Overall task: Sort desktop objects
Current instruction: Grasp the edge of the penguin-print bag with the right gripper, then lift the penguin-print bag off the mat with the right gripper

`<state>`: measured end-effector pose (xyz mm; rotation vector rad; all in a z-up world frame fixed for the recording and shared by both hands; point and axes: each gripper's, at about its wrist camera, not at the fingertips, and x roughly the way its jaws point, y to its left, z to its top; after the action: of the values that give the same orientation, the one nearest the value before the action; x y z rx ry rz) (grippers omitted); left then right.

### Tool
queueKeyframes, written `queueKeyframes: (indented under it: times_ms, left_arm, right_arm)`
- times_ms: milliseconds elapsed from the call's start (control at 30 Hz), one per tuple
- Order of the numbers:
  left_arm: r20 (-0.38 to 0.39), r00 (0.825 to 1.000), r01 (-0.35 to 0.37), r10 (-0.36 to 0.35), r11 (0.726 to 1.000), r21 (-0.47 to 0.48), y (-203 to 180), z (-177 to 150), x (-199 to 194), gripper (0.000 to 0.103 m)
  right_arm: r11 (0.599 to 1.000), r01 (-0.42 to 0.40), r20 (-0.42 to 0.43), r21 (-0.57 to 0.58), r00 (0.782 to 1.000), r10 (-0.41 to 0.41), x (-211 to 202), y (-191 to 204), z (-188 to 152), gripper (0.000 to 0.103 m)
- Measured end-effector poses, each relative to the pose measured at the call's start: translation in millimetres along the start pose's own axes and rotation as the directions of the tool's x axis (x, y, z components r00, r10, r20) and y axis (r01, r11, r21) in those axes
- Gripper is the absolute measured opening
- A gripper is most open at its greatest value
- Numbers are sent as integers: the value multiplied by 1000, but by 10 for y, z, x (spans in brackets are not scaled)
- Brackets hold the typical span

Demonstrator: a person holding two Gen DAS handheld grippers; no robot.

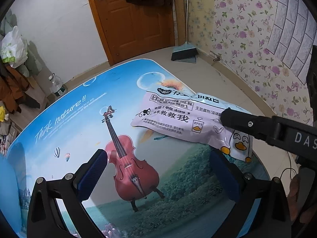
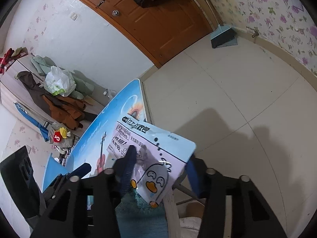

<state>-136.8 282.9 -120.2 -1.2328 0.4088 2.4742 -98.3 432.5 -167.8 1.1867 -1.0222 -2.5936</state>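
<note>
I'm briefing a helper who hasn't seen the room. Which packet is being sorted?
Find the table printed with a cello. At its right edge lies the packet, under the right gripper: pale lilac plastic, Chinese text, a cartoon penguin.

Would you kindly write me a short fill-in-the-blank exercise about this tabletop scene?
1. The snack packet shows a cartoon ____ near one corner.
2. The table print shows a red ____ under the words "Think nature".
3. The left tool is open and holds ____.
4. The packet lies between the fingers of the ____ tool.

Missing words: penguin; cello; nothing; right
</note>
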Motion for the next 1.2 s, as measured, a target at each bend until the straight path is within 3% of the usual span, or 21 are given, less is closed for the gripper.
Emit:
queueKeyframes:
  times_ms: [233,400,633,833,1067,1167,1200]
  left_arm:
    - [0,1000,-3,3,1000,-1,-5,-9,-1,103]
    - [-2,1000,-7,7,1000,-5,16,-21,-11,103]
    - [4,1000,-14,14,1000,-1,47,-40,-31,103]
    - [68,995,-78,75,996,37,73,-11,-61,103]
    - [91,993,-80,73,994,74,29,82,-8,103]
    - [80,996,-49,44,996,74,-4,106,17,86]
    - [80,996,-39,33,996,74,-11,113,20,73]
  right_arm:
    - [999,-20,48,-51,999,22,-154,97,-17,29]
    - [992,-75,72,-98,994,82,-272,236,12,10]
    - [981,-181,47,-68,982,184,-361,339,17,5]
    - [975,-206,36,-80,977,209,-475,457,18,4]
    - [973,-213,40,-85,975,217,-586,528,38,3]
    - [973,-214,42,-87,975,218,-625,536,30,3]
    - [973,-215,43,-89,975,219,-631,551,27,3]
